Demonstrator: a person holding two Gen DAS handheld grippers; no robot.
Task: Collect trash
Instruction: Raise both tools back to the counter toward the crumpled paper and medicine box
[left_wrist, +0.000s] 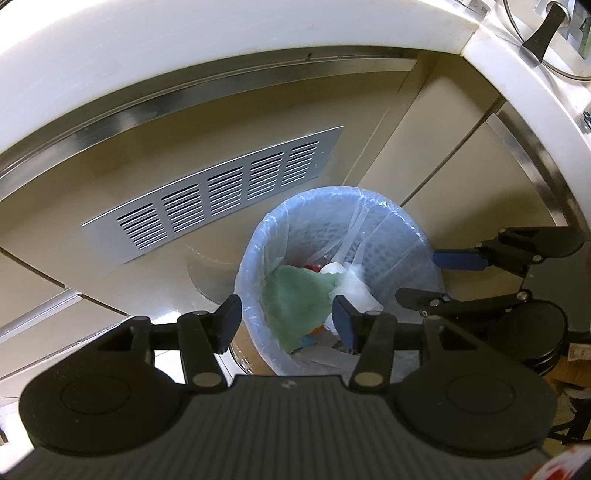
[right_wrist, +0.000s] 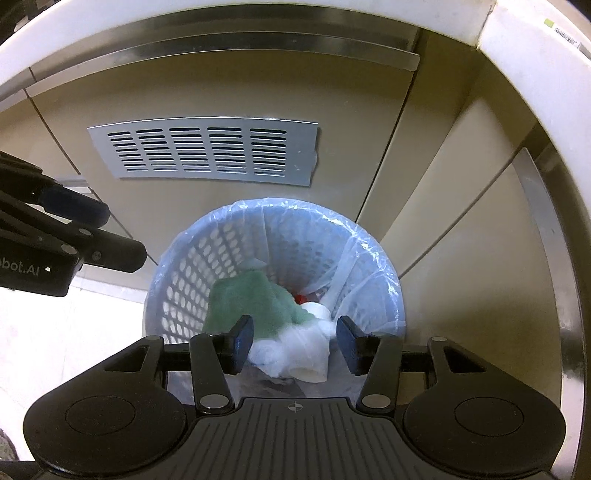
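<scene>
A pale blue perforated waste basket (left_wrist: 402, 236) lined with a clear plastic bag stands on the floor below both grippers; it also shows in the right wrist view (right_wrist: 184, 280). Inside lie a green cloth (left_wrist: 295, 295) (right_wrist: 251, 299), white crumpled tissue or plastic (left_wrist: 351, 291) (right_wrist: 291, 350) and a small red piece (right_wrist: 300, 297). My left gripper (left_wrist: 286, 325) is open and empty above the basket. My right gripper (right_wrist: 295, 343) is open and empty above the basket; it also shows in the left wrist view (left_wrist: 436, 277), right of the basket.
Beige cabinet fronts with a silver vent grille (left_wrist: 210, 195) (right_wrist: 207, 151) stand behind the basket. A white counter edge (left_wrist: 184, 40) curves overhead. A pot lid with a black handle (left_wrist: 546, 33) sits on the counter at the upper right.
</scene>
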